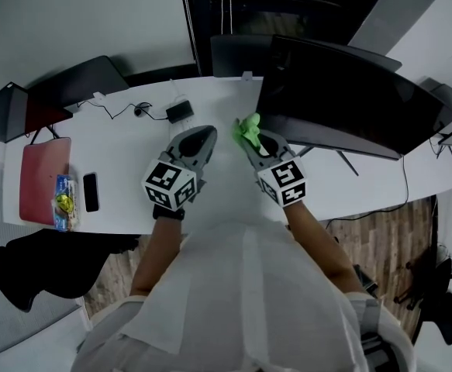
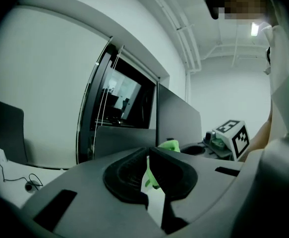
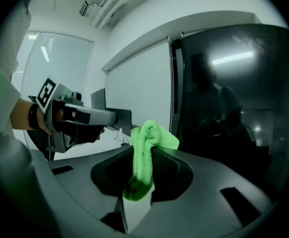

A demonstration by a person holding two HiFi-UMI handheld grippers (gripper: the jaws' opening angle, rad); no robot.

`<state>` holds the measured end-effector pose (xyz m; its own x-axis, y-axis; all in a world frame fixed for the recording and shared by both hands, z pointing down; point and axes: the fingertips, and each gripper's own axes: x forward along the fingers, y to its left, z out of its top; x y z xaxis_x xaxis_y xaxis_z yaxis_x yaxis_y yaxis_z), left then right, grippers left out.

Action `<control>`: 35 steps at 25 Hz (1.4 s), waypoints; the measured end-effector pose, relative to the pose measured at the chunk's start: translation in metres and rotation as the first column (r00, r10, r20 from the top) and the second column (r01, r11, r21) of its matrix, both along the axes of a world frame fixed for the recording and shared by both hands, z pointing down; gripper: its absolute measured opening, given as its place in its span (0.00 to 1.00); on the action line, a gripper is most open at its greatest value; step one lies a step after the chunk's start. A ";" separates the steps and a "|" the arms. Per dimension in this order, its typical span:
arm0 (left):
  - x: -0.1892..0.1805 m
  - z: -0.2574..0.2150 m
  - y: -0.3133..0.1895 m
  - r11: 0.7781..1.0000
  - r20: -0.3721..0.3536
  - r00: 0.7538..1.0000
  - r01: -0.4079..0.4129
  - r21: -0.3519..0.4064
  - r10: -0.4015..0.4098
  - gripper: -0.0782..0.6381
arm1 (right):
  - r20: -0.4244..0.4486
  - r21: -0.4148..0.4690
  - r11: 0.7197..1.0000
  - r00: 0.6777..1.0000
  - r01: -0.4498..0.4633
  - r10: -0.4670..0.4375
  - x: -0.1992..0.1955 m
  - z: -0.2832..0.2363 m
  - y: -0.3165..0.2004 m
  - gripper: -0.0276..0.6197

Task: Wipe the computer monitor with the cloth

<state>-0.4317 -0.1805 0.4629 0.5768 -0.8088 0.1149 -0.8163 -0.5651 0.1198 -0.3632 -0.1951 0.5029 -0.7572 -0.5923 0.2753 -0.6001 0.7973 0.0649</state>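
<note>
The right gripper (image 1: 257, 141) pinched the cloth (image 3: 145, 148) between its fingers (image 3: 173, 170), near the monitor (image 1: 350, 99). The left gripper (image 1: 201, 135) was closed, empty.

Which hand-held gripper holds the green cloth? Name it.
The right hand-held gripper: the green cloth is pinched between its jaws, beside the dark monitor. The left hand-held gripper is shut on nothing.

A white desk (image 1: 125, 142) meets a pale wall (image 1: 70, 22), with seemingly wood-plank floor (image 1: 377, 231) and 1 ceiling light (image 2: 254, 29).
</note>
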 end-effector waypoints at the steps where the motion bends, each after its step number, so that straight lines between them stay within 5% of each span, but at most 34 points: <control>1: -0.002 -0.004 0.001 1.000 0.006 1.000 0.001 0.011 -0.001 0.15 | 0.004 0.026 1.000 1.000 0.000 0.000 -0.002 -0.016 -0.003 0.15; 17: -0.005 -0.087 -0.008 0.979 0.019 0.999 -0.036 0.200 0.033 0.15 | 0.085 0.234 0.966 0.992 -0.108 0.091 -0.019 -0.210 -0.057 0.15; 35: -0.003 -0.082 -0.009 0.982 0.020 0.999 -0.030 0.188 0.026 0.15 | 0.121 0.190 0.960 0.975 -0.205 0.184 0.001 -0.170 -0.060 0.15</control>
